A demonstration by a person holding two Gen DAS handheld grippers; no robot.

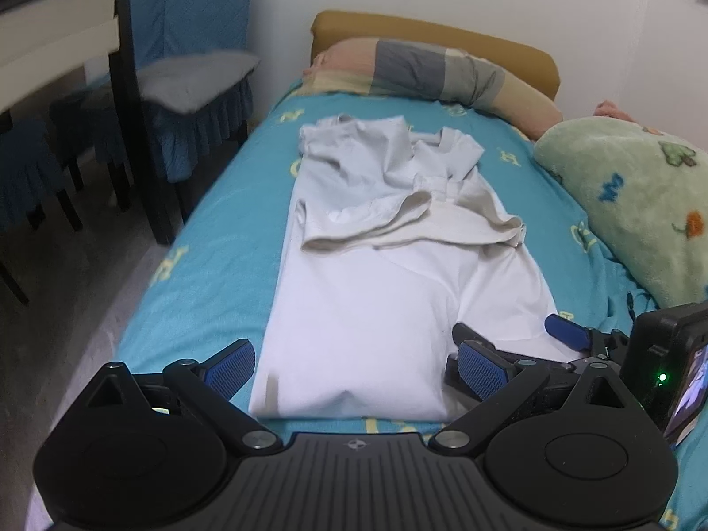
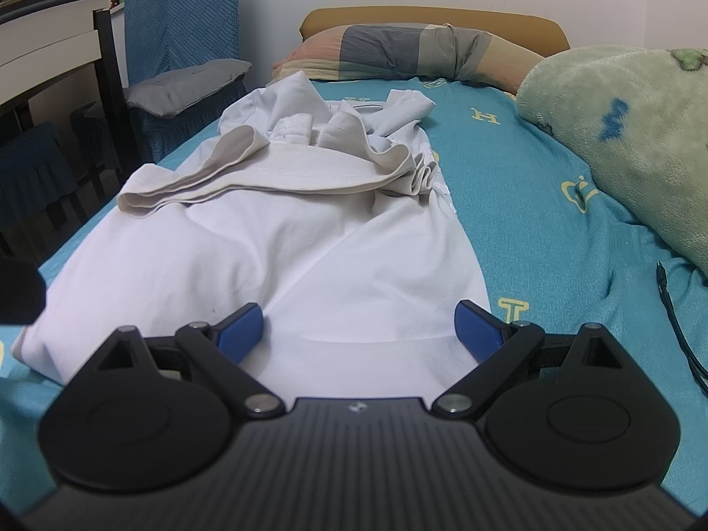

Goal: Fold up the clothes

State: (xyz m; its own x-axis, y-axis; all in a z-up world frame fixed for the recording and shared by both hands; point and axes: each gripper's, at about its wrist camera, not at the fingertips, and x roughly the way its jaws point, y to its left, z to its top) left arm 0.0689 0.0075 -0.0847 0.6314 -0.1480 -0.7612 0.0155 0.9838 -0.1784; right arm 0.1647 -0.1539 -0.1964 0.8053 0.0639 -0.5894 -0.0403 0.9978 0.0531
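Note:
A white T-shirt [image 1: 367, 301] lies lengthwise on the teal bedsheet [image 1: 212, 239], its sides folded in to a long strip. A crumpled beige-white garment [image 1: 398, 177] rests on its far half. My left gripper [image 1: 356, 369] is open above the shirt's near hem, its blue pads either side of the cloth. My right gripper [image 2: 360, 329] is open too, low over the near hem of the T-shirt [image 2: 309, 256]; the beige garment [image 2: 287, 163] lies beyond it. The right gripper [image 1: 522, 340] also shows at the shirt's near right corner in the left wrist view.
A striped pillow [image 1: 442, 71] and a mustard headboard [image 1: 433, 35] lie at the far end. A green fleece blanket [image 1: 628, 203] is heaped on the right. Blue-covered chairs [image 1: 194, 88] and a table stand left of the bed. A black cable [image 2: 677, 323] lies on the sheet.

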